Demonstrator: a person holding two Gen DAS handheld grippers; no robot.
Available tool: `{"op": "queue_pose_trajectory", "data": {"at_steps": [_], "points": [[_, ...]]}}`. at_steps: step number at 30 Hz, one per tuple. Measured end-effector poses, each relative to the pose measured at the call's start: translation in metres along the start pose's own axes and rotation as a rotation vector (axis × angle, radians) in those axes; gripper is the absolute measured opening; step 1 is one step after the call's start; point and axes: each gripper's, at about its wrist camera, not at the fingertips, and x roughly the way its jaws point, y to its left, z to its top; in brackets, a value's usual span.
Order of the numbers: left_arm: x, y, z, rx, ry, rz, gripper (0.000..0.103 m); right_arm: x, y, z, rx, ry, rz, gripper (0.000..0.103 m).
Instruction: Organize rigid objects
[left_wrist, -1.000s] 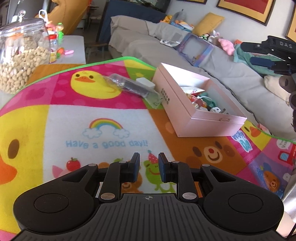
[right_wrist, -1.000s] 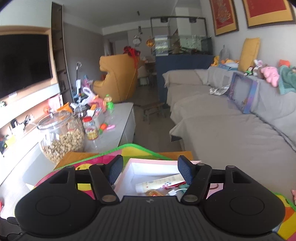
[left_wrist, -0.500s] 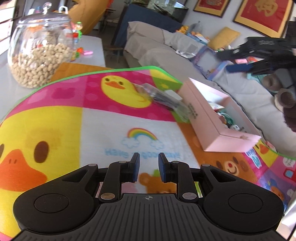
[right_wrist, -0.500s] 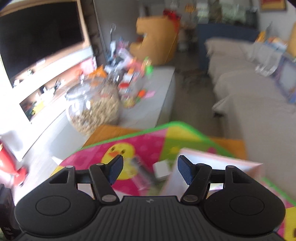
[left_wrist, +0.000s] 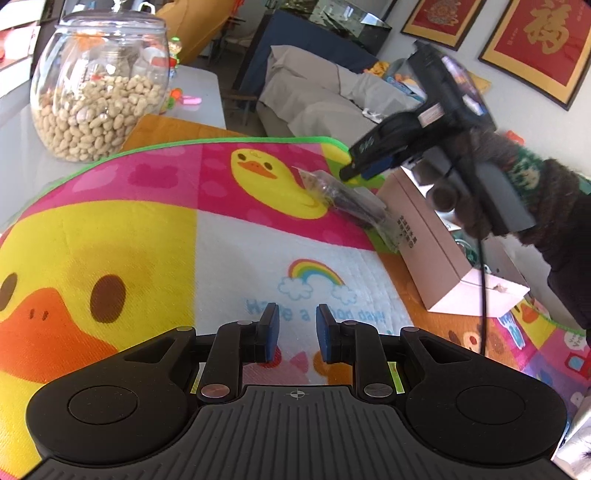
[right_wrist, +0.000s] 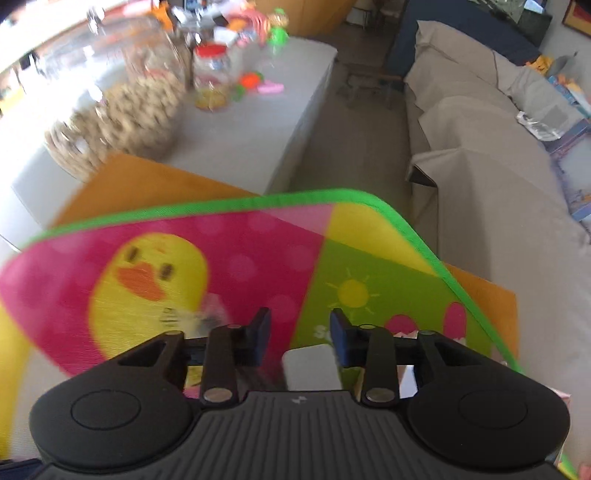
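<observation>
A clear plastic bag with a dark item (left_wrist: 347, 199) lies on the cartoon mat (left_wrist: 147, 221), against the open pink box (left_wrist: 424, 254). My right gripper (left_wrist: 351, 171), held by a gloved hand, hovers tip-down just over the bag's far end. In the right wrist view its jaws (right_wrist: 300, 328) are closing. A small white block (right_wrist: 310, 363) shows in the gap below them, and neither pad touches it. The bag (right_wrist: 207, 317) is a blur left of the fingers. My left gripper (left_wrist: 297, 332) sits low over the mat's near side, jaws a narrow gap apart with nothing in it.
A big glass jar of peanuts (left_wrist: 99, 85) stands at the mat's far left on a white table (right_wrist: 258, 122) with small toys and a red-lidded jar (right_wrist: 212, 74). A grey-covered sofa (right_wrist: 480, 158) runs beyond the mat's green edge. The pink box holds several small items.
The right gripper swung down and left from above the pink box to over the bag, and its jaws narrowed. The left gripper slid across the mat with its jaws unchanged.
</observation>
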Motion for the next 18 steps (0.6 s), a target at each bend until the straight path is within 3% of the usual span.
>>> {"op": "queue_pose_trajectory", "data": {"at_steps": [3, 6, 12, 18], "points": [[0.0, -0.001, 0.003, 0.004, 0.0, 0.01, 0.024, 0.009, 0.004, -0.003, -0.032, 0.01, -0.031, 0.019], [-0.001, -0.004, 0.006, 0.017, -0.004, 0.025, 0.024, 0.013, 0.004, -0.008, -0.032, 0.027, -0.016, 0.018], [0.002, -0.002, 0.012, -0.01, -0.006, 0.052, 0.024, -0.001, 0.001, -0.034, 0.065, 0.126, 0.216, 0.015], [0.007, -0.006, 0.025, -0.041, -0.013, 0.074, 0.024, -0.037, 0.015, -0.066, 0.02, 0.119, 0.364, 0.016]]}}
